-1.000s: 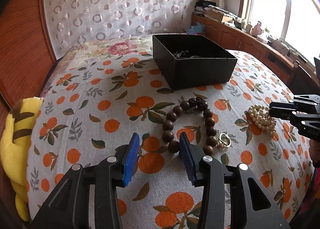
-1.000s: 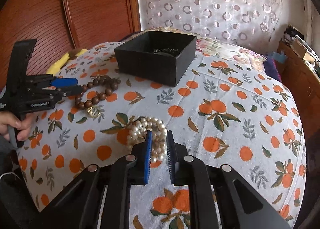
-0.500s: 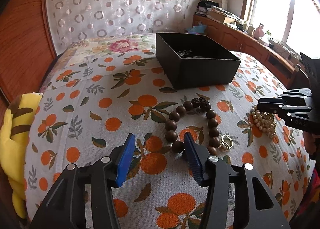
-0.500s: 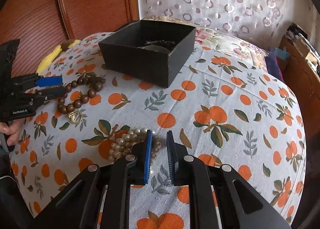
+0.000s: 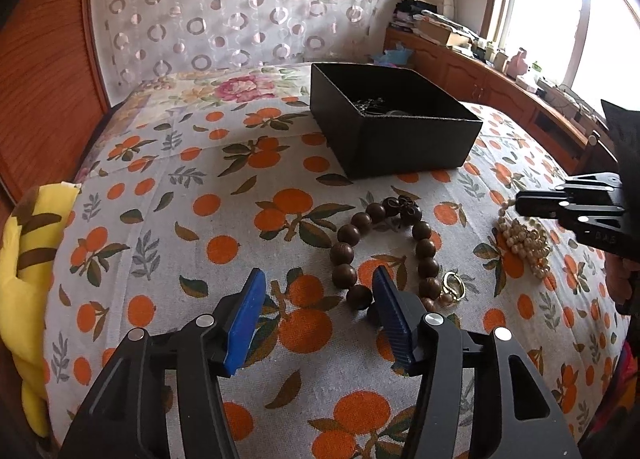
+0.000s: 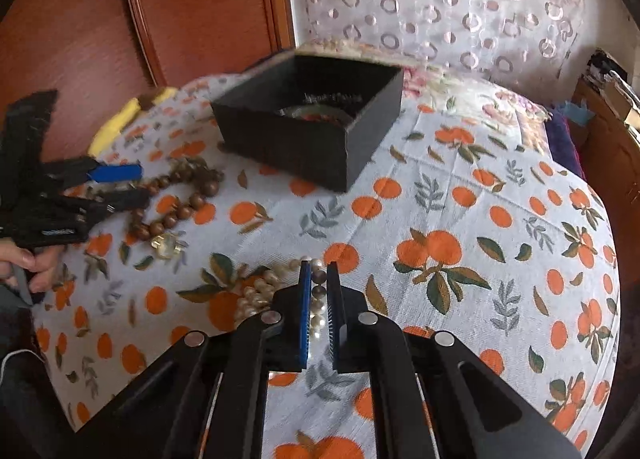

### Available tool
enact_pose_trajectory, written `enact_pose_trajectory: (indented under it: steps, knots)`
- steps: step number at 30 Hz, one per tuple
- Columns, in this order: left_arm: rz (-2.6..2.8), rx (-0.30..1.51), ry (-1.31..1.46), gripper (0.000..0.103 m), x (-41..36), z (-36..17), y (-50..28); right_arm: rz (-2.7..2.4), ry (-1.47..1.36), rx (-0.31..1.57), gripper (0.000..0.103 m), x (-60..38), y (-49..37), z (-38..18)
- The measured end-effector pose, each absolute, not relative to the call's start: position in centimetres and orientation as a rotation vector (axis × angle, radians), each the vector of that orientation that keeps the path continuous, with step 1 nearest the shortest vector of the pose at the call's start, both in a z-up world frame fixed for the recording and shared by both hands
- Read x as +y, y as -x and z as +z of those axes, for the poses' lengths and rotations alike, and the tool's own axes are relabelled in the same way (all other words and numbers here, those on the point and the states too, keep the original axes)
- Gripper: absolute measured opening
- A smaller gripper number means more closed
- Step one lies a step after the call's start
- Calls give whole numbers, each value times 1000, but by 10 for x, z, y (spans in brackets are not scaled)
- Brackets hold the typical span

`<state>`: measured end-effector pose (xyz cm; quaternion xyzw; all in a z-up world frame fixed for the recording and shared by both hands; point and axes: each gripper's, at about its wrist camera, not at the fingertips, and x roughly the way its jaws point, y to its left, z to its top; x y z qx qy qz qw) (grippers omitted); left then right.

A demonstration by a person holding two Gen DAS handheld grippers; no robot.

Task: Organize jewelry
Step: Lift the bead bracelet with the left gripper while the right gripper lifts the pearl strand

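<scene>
A black open box [image 5: 394,127] holding some jewelry stands on the orange-print bedspread; it also shows in the right wrist view [image 6: 308,127]. A brown wooden bead bracelet [image 5: 384,255] lies just beyond my open left gripper [image 5: 318,315], with a small gold ring [image 5: 454,286] beside it. My right gripper [image 6: 319,279] is shut on a cream pearl strand [image 6: 260,295], which hangs from its tips in the left wrist view [image 5: 524,239]. The bracelet [image 6: 176,203] and ring [image 6: 165,246] show left of it.
A yellow striped cushion [image 5: 24,259] lies at the bed's left edge. A red-brown wooden headboard [image 6: 180,19] and a patterned curtain [image 5: 240,7] stand behind. A wooden cabinet [image 5: 500,87] with clutter runs under the window at right.
My right gripper has lifted with the pearl strand and swung toward the black box. My left gripper has stayed open near the wooden bracelet, drifting slightly back.
</scene>
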<state>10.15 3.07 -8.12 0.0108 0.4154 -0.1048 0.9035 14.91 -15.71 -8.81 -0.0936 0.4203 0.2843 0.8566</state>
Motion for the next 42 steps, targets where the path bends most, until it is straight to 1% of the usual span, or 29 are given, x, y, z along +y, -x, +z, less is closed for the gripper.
enact_pose_trajectory:
  steps: [3,5,7,8,10,11,16,24,31,42]
  knots:
    - [-222,875,-10,53,30,-81,-107,598,194,823,9,-160,-138,-72]
    - [-230,874,-1,46,28,-79,-110,596,197,788,9,-160,-131,-62]
    - [-235,875,-6,33,24,-78,-113,598,195,765,9,-160,-128,-52]
    - [-240,878,-9,30,23,-78,-114,599,194,759,9,-160,-127,-49]
    - [-250,892,-22,14,18,-80,-116,602,192,745,9,-160,-125,-43]
    - [-258,892,-24,12,18,-80,-116,603,190,741,9,-161,-124,-41]
    - [-274,870,-32,12,13,-72,-112,606,191,717,9,-160,-119,-30]
    - [-307,739,-24,12,1,-22,-101,592,176,654,9,-163,-115,-4]
    - [-325,668,-29,12,-11,8,-102,586,160,604,9,-166,-117,19]
    - [-316,620,-45,12,-17,33,-111,580,159,534,9,-165,-121,50]
